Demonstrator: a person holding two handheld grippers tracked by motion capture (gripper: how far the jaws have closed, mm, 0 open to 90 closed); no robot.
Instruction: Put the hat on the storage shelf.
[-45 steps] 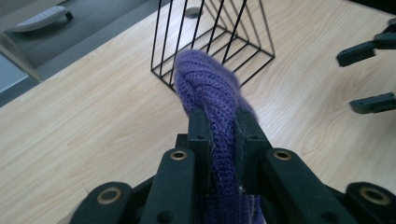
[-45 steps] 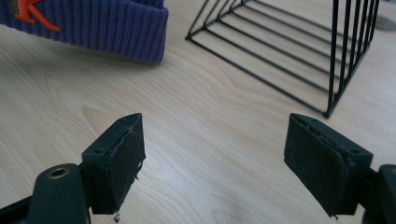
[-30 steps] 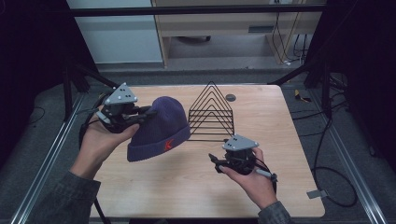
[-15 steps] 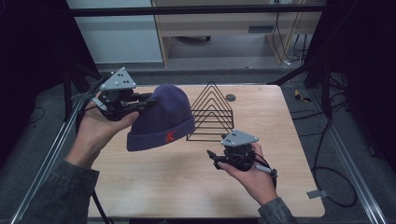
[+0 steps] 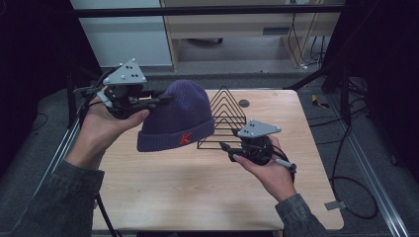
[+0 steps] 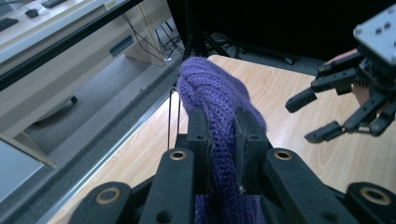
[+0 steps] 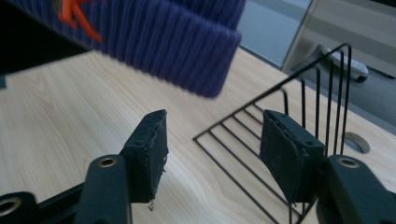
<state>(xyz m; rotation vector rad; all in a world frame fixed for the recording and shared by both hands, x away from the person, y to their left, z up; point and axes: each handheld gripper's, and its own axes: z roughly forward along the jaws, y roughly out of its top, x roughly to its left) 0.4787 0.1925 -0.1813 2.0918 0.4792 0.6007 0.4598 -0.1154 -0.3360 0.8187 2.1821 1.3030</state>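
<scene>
A purple knit beanie (image 5: 178, 118) with an orange K on its cuff hangs in the air over the table's left half. My left gripper (image 5: 160, 100) is shut on the beanie's side; in the left gripper view the knit (image 6: 219, 116) is pinched between the two black jaws. My right gripper (image 5: 226, 148) stands open, low over the table, just right of the beanie's cuff (image 7: 154, 37) and in front of the black wire rack (image 5: 225, 118). Nothing lies between its pads (image 7: 152, 149).
The wire rack (image 7: 299, 121) of triangular dividers stands at the table's back middle. A small round grommet (image 5: 243, 103) sits in the wooden tabletop (image 5: 197, 192) behind it. Metal rails run along both table sides; a cabinet stands beyond the far edge.
My left gripper has lifted the beanie off the table and carried it up and slightly right. My right gripper has shifted a little toward the beanie.
</scene>
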